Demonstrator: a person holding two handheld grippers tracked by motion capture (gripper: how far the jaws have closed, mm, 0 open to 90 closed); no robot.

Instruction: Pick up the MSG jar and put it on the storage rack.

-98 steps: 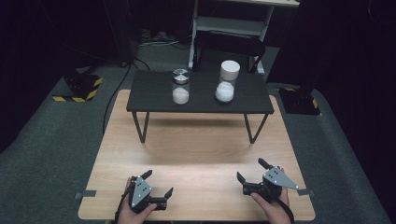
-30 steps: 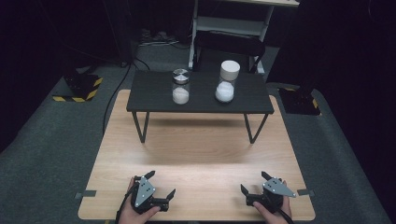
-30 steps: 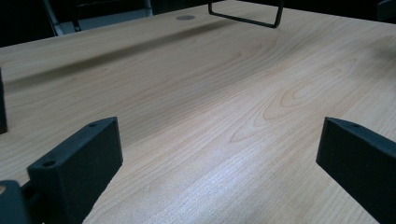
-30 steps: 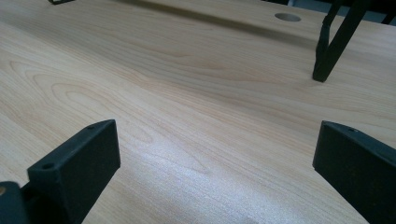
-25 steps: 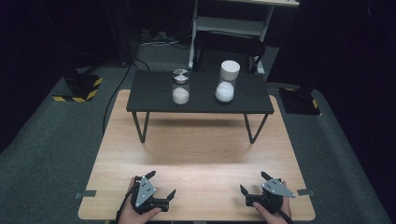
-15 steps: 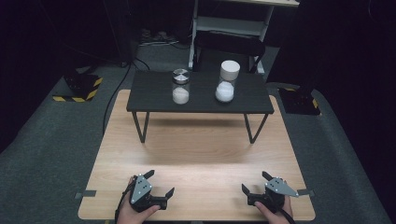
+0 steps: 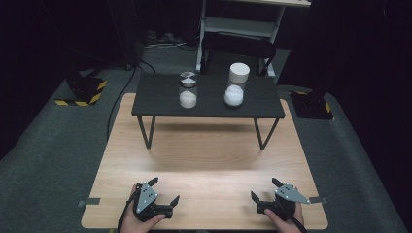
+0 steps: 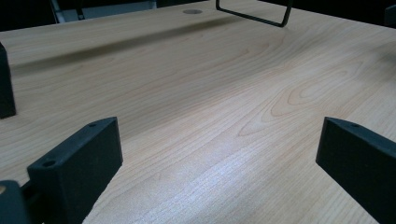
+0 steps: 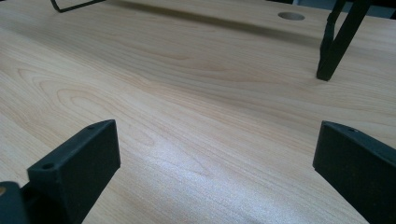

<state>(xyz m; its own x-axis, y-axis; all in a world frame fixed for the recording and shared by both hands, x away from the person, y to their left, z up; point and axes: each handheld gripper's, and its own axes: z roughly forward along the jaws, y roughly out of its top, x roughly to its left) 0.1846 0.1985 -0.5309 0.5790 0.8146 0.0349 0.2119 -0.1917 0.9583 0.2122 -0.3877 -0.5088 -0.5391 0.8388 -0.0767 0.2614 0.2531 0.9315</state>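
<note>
- Nearest to us, at the front edge of the wooden table [image 7: 204, 165], we see the left gripper [image 7: 164, 190] held low in a hand [image 7: 135, 222], jaws spread wide with nothing between them.
- In the left gripper view its two black jaws stand far apart over bare wood grain [image 8: 210, 116].
- Toward the right of the same front edge we see the right gripper [image 7: 265, 188], grey plate on top, gripped by the other hand [image 7: 282, 222]; its jaws are also wide and empty.
- The right gripper view shows the same broad gap over the wood, with a black leg [image 9: 336, 42] of the small table standing farther off.
- Beyond the open middle of the tabletop stands a low black table [image 7: 209, 99] on thin metal legs.
- On it, well apart from both grippers, we see a clear jar with a metal lid [image 7: 188, 90] at the left and a jar with a white lid [image 7: 235, 85] at the right, each partly filled with something white; the two stand near each other without touching.
- Farther back the floor is grey carpet [image 7: 58, 141], with a yellow-and-black striped block [image 7: 82, 92] at the left.
</note>
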